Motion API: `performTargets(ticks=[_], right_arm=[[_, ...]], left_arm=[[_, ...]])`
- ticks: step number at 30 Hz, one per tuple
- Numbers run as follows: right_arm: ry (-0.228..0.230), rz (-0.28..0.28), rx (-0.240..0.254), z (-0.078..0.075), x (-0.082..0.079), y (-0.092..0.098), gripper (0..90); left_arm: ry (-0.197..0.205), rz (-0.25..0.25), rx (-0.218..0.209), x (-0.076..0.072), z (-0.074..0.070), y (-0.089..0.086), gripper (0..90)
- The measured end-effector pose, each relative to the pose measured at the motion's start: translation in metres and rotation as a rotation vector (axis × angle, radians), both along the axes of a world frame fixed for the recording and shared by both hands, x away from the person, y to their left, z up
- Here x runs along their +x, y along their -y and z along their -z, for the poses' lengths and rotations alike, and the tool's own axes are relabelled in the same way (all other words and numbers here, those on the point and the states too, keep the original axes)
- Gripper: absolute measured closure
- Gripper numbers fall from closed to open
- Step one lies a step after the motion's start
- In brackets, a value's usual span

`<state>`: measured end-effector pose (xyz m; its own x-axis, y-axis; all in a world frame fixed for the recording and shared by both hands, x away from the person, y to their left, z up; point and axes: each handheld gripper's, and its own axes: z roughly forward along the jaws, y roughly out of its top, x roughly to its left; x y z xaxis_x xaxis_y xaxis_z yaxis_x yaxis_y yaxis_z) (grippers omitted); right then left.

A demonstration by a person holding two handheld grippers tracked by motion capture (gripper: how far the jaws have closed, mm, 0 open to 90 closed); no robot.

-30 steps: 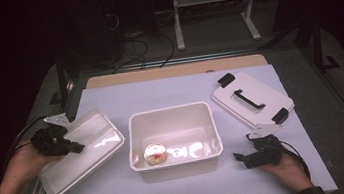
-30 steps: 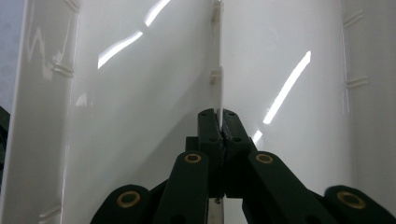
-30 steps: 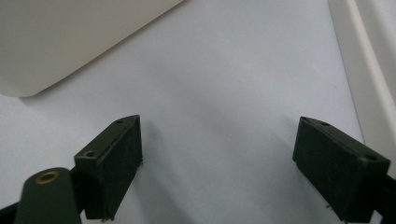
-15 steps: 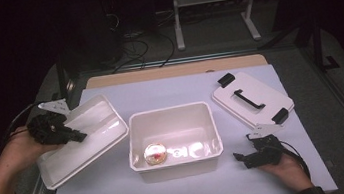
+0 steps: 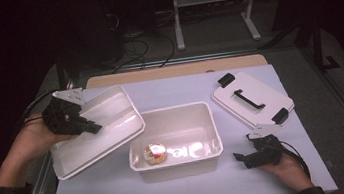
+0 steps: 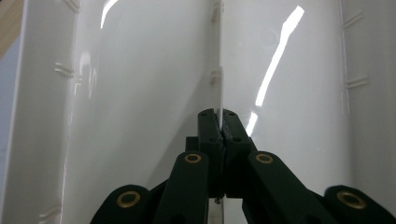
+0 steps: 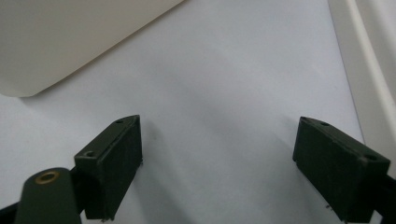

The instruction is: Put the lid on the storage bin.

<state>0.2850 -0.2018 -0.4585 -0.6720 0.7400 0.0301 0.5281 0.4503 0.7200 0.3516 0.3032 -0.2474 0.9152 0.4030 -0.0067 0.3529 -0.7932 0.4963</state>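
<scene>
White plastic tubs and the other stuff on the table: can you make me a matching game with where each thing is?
Things:
1. white plastic tub held tilted
2. shiny gold ball
3. white lid with black handle
4. right tool

Places:
A. lying flat on the table's right side
B. open, low over the table
C. pinched by the left tool
D. inside the middle white tub

Pairs: 1-C, 2-D, 3-A, 4-B
</scene>
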Motion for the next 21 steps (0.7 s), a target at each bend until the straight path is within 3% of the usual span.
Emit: performTargets(ticks=[21], right_arm=[[0.000,0.001,0.002,0.000,0.000,0.000,15.0]], left_arm=[[-0.012,0.171,0.003,0.012,0.001,0.079,88.8]])
